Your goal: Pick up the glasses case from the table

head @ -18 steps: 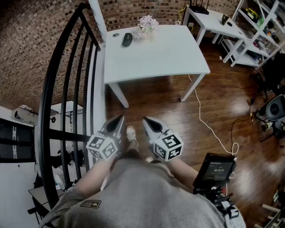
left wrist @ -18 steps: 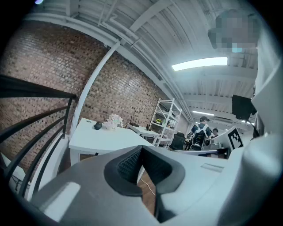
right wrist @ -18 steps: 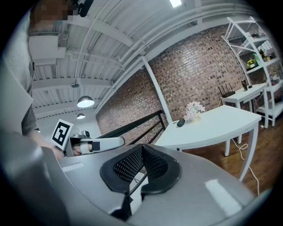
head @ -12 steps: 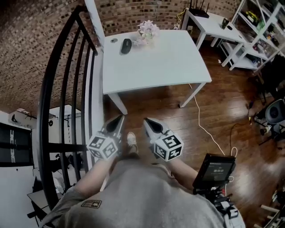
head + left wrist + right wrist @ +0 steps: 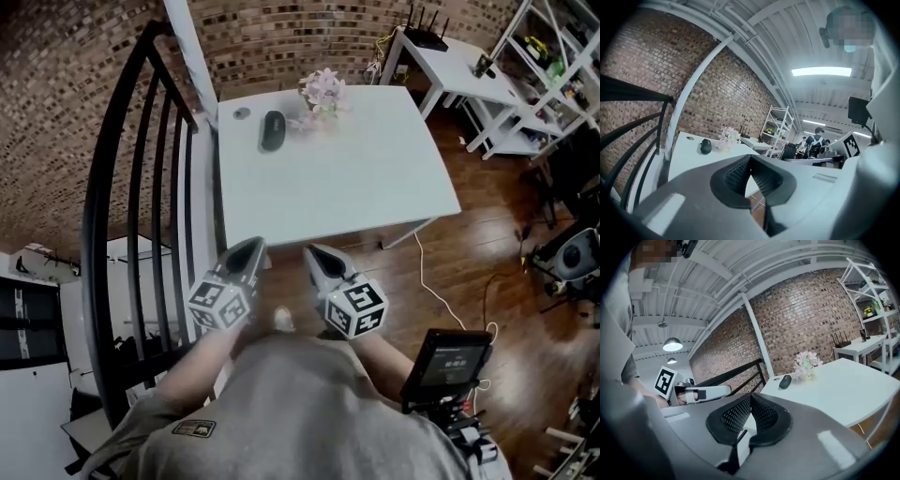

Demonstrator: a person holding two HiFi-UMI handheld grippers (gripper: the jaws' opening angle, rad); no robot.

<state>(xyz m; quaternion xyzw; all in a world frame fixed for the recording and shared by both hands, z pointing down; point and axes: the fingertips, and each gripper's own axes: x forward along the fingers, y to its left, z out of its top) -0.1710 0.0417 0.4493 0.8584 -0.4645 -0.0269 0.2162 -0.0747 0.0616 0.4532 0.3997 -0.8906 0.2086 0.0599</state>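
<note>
**A:** How does the grey left gripper [image 5: 246,255] with its marker cube stand?

**B:** Its jaws are pressed together, with nothing between them.

**A:** And the thing to be fetched?

**B:** It is a dark, smooth, rounded-oblong glasses case [image 5: 272,129]. It is closed and lies flat on the white rectangular table [image 5: 375,187]. It sits well ahead of both pairs of jaws, toward the table's far left corner, and neither gripper touches it.

**A:** Which way does it run?

**B:** Its long axis runs from near to far across the table, roughly along the line the jaws point. One rounded end faces the grippers and the other faces the red brick wall [image 5: 281,37]. The two ends look alike.

**A:** What is beside it?

**B:** To its right are pale pink flowers in a small pot [image 5: 322,91], near it but apart.

**A:** And the grey right gripper [image 5: 319,255]?

**B:** Its jaws are closed too and hold nothing. It sits level with the left gripper, on the near side of the table.
</note>
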